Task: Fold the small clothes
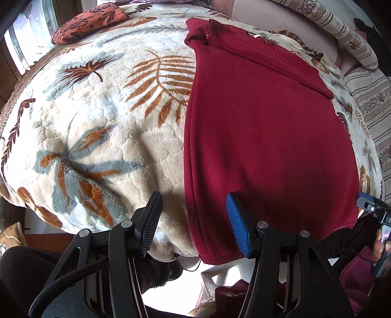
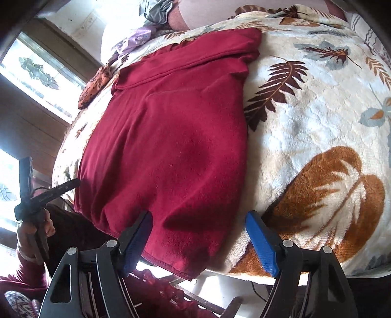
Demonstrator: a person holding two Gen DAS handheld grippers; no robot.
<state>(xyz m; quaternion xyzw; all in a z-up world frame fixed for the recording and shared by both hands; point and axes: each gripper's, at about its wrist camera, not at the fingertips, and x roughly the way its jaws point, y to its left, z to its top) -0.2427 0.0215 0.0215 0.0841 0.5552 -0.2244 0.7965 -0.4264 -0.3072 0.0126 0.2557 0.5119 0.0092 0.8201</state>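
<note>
A dark red garment [image 1: 264, 127] lies flat on a cream leaf-patterned blanket [image 1: 102, 117], its near hem hanging over the bed's front edge. My left gripper [image 1: 194, 220] is open and empty, straddling the garment's near left corner. The garment also shows in the right wrist view [image 2: 171, 146]. My right gripper [image 2: 200, 234] is open and empty, its fingers either side of the garment's near right corner. The far end of the garment has a band folded across it. The right gripper's tip shows at the left wrist view's right edge [image 1: 374, 210].
An orange floral cushion [image 1: 90, 22] lies at the blanket's far left corner. A striped pillow [image 1: 342, 31] and a striped sheet lie at the far right. A window [image 2: 36, 71] is to the left. The blanket [image 2: 317, 122] extends to the right of the garment.
</note>
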